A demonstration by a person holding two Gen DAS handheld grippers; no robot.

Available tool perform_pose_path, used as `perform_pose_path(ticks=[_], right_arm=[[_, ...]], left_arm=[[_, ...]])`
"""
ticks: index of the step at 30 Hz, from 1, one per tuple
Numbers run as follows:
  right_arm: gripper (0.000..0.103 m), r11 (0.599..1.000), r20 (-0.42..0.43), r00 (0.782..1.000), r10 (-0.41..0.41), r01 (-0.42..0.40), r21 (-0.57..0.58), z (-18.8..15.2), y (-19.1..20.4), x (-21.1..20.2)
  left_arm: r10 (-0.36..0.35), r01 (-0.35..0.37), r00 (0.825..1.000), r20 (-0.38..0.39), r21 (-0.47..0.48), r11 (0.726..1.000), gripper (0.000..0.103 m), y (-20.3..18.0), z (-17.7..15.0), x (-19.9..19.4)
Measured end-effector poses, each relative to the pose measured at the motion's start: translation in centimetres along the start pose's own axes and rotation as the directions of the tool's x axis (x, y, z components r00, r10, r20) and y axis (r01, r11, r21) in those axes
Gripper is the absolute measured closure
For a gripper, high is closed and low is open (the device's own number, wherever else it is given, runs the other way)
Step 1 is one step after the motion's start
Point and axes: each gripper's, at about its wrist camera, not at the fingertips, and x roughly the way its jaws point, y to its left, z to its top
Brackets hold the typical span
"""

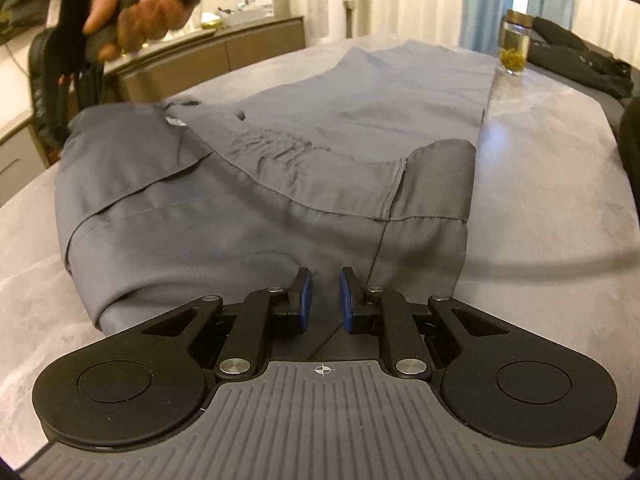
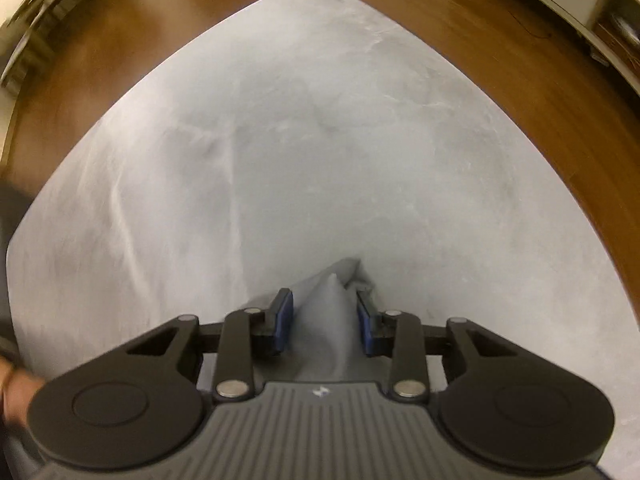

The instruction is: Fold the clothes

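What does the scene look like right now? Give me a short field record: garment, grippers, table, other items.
garment: grey trousers spread on the table, waistband end partly folded over
left gripper: nearly shut over the near fabric edge; whether it pinches cloth is unclear
right gripper: a peak of grey cloth between its pads; whether they press it is unclear
table: pale marbled top
other items: glass jar beside the far trouser end; dark garment behind it
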Motion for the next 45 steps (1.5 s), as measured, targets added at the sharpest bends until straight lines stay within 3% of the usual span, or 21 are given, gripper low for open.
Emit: perform_pose_path(ticks=[2,8,9,11,14,16,18,19,21,23,25,27,29,32,35,37,38,40,42,44,45], right_arm=[[0.084,0.999,-0.019,1.000,0.001,-0.002,-0.044,-1.1,0.5,-0.6],[0.078,0.990,0.021,0.990,0.139,-0.139,-0.001,-1.2,-0.9,0.4],[0.081,0.985,0.063,0.984,0.165,-0.167,0.041,-1.1,-1.4,0.7],[0.098,0.966,0.195,0.961,0.195,-0.223,0.134,-1.0,-2.7,0.6],[0.100,0.932,0.385,0.905,0.183,-0.284,0.225,-1.6,-4.3,-0.1],[0.102,0.939,0.419,0.904,0.091,-0.218,0.266,-2.3,-4.6,-0.1],[0.094,0.944,0.421,0.901,-0.103,-0.045,0.328,-3.1,-4.4,-0.5],[0.091,0.943,0.436,0.880,-0.190,0.040,0.330,-3.8,-3.6,-1.4],[0.091,0.952,0.499,0.829,-0.254,0.123,0.280,-5.6,-1.3,-3.7],[0.090,0.979,0.540,0.824,-0.171,0.080,0.187,-8.3,1.4,-5.7],[0.083,0.990,0.519,0.845,-0.133,0.087,0.113,-11.5,3.8,-6.0],[0.077,0.989,0.457,0.877,-0.149,0.133,0.067,-14.2,5.3,-4.8],[0.076,0.976,0.388,0.896,-0.217,0.190,0.108,-16.5,4.6,-2.2],[0.070,0.956,0.406,0.874,-0.268,0.189,0.223,-19.0,3.2,0.3],[0.070,0.943,0.438,0.854,-0.282,0.164,0.289,-19.6,4.1,-2.0],[0.069,0.952,0.527,0.806,-0.271,0.143,0.272,-20.8,4.6,-4.2],[0.069,0.953,0.539,0.797,-0.273,0.148,0.264,-20.9,5.1,-4.5],[0.069,0.952,0.510,0.809,-0.292,0.199,0.231,-21.3,5.3,-3.4],[0.069,0.933,0.450,0.818,-0.358,0.298,0.201,-21.6,4.4,-1.1],[0.058,0.926,0.446,0.812,-0.376,0.317,0.204,-23.7,3.7,0.1],[0.057,0.931,0.454,0.813,-0.364,0.300,0.208,-24.2,3.4,0.0]], left_arm=[[-0.031,0.031,0.999,-0.011,0.009,0.999,0.093,0.1,-0.2,-0.4],[-0.046,0.046,0.999,-0.006,0.043,0.998,0.093,-0.9,0.2,0.0],[-0.044,0.044,0.999,-0.004,0.047,0.998,0.093,-1.0,0.2,0.0],[-0.041,0.041,0.999,-0.003,0.053,0.998,0.095,-1.1,0.2,0.1],[-0.041,0.041,0.999,-0.001,0.055,0.998,0.095,-1.3,0.2,0.1],[-0.045,0.045,0.999,0.000,0.049,0.998,0.095,-1.2,0.2,0.2],[-0.060,0.059,0.998,0.003,0.039,0.997,0.096,-0.9,0.2,-0.1],[-0.071,0.071,0.997,0.005,0.033,0.997,0.097,-0.7,0.2,-0.3],[-0.107,0.106,0.994,0.036,0.037,0.994,0.095,-0.3,0.2,-1.5],[-0.131,0.129,0.982,0.133,0.024,0.991,0.091,1.0,0.3,-4.4],[-0.129,0.138,0.970,0.204,-0.033,0.990,0.092,3.2,0.3,-6.7],[-0.112,0.142,0.960,0.256,-0.103,0.985,0.092,5.6,0.0,-8.5],[-0.047,0.093,0.963,0.265,-0.161,0.982,0.092,7.3,-0.1,-9.0],[0.082,-0.017,0.965,0.247,-0.254,0.967,0.092,9.6,0.8,-8.3],[0.189,-0.113,0.959,0.210,-0.326,0.938,0.092,12.5,3.5,-6.3],[0.225,-0.145,0.956,0.187,-0.365,0.920,0.092,15.0,5.2,-4.1],[0.207,-0.122,0.962,0.180,-0.395,0.910,0.092,16.4,5.9,-2.6],[0.184,-0.109,0.972,0.146,-0.412,0.904,0.089,18.5,6.9,0.7],[0.201,-0.160,0.978,0.055,-0.417,0.895,0.086,20.0,7.0,4.2],[0.181,-0.160,0.983,-0.004,-0.485,0.860,0.088,21.9,6.2,6.5],[0.183,-0.160,0.983,-0.001,-0.487,0.858,0.088,22.0,6.1,6.6]])
